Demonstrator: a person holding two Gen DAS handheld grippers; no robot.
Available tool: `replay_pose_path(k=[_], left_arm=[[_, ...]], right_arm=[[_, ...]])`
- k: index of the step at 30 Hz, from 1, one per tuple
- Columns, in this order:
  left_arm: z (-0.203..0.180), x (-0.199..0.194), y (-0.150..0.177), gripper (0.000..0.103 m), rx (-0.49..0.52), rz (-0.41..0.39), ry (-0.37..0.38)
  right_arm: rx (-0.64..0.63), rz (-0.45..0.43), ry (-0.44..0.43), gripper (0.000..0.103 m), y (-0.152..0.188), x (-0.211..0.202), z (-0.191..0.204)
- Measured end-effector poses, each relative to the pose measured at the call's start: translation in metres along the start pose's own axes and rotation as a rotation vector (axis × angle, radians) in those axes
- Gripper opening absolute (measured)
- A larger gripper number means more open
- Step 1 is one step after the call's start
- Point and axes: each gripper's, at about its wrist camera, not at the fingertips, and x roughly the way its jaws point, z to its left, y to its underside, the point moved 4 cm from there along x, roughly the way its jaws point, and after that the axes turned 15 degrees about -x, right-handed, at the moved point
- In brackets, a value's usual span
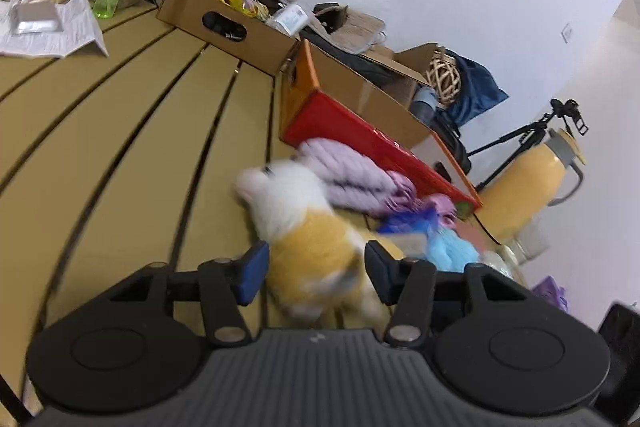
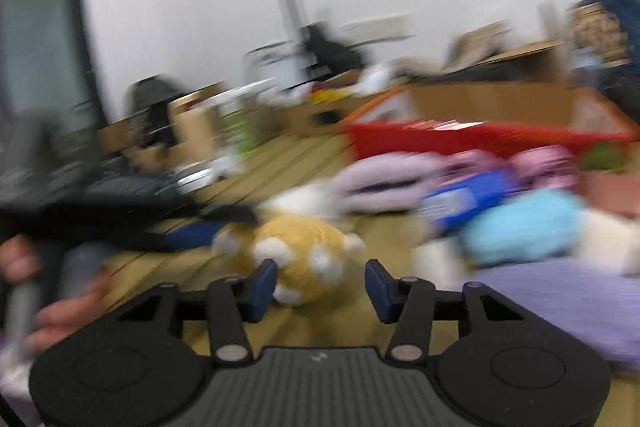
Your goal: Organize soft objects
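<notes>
The step in hand looks like a grasp of the yellow and white plush toy [image 1: 304,227], which lies on the tabletop [image 1: 120,115] just in front of the red box [image 1: 360,135]. The left tool [image 1: 316,267] straddles the toy's yellow body: the toy fills the gap between the blue pads, but the picture is blurred there and I cannot tell whether the pads already press on it. The right tool [image 2: 320,281] is released, its jaws parted with the toy [image 2: 298,255] just ahead of them and nearest the left pad, not gripped.

Beside the toy, towards the red box, lies a lilac knitted roll [image 1: 348,171], and past that a blue fluffy toy [image 1: 452,251] among other soft things.

The next move, I judge, calls for the left tool to clench firmly on the toy's body, soft enough to squash and slip, and then carry it to wherever the soft things belong, perhaps the red box.

The left view shows the red box's open inside, the cardboard boxes [image 1: 228,27] behind it and a yellow jug [image 1: 528,183] off to its far end. The right view alone shows a hand [image 2: 52,311] on the left tool's handle, and a purple cloth [image 2: 560,303] below the blue fluffy toy, though all is heavily smeared.
</notes>
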Motion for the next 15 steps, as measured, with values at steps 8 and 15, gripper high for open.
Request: replay_pose_path(k=[8, 15], left_arm=[[0.004, 0.01, -0.026, 0.062, -0.053, -0.039, -0.064], [0.008, 0.02, -0.019, 0.051, -0.122, -0.006, -0.015]], right_arm=[[0.228, -0.014, -0.122, 0.053, -0.013, 0.036, -0.022], [0.35, 0.042, -0.141, 0.05, -0.006, 0.069, -0.039]])
